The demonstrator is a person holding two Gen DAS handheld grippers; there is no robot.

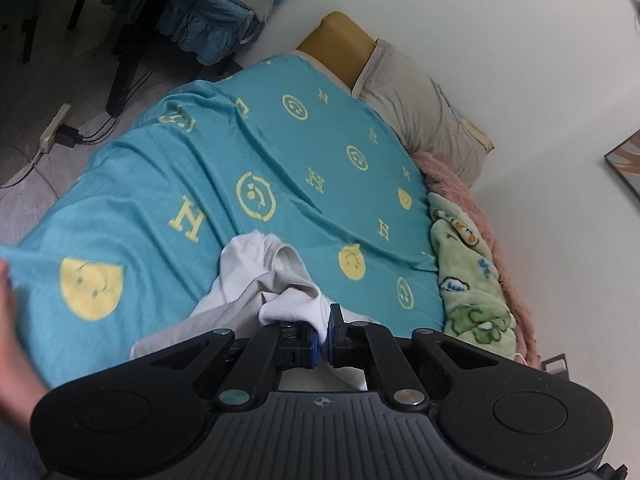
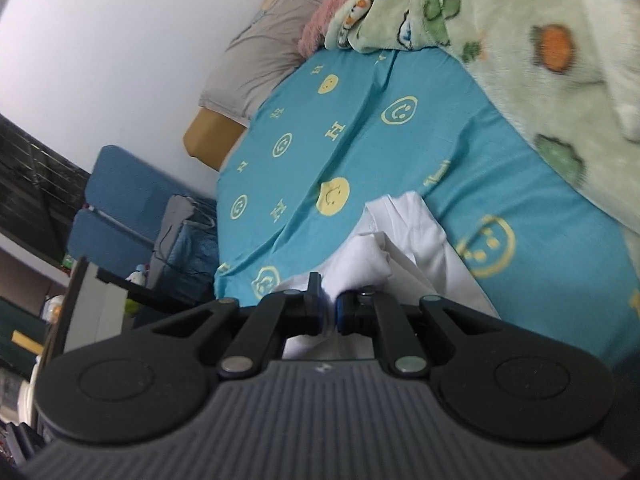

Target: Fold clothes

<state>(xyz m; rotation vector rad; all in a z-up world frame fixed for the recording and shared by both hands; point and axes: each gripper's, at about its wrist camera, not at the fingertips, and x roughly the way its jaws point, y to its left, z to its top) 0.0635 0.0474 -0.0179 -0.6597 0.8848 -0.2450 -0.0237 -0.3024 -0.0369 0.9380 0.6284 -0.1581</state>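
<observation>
A white garment (image 1: 248,284) lies bunched on the near part of a bed with a turquoise smiley-print sheet (image 1: 240,152). My left gripper (image 1: 323,334) is shut on a fold of the white cloth, which drapes over its fingers. In the right wrist view the same white garment (image 2: 404,236) rises from the sheet (image 2: 400,136), and my right gripper (image 2: 329,307) is shut on another bunched part of it. Both grippers hold the cloth just above the bed's near edge.
A green cartoon blanket (image 1: 468,268) and a pink fluffy blanket (image 1: 448,176) lie along the wall side. A beige pillow (image 1: 424,116) sits at the head. Floor with a power strip (image 1: 54,128) and blue chairs (image 2: 120,208) lies beyond the bed.
</observation>
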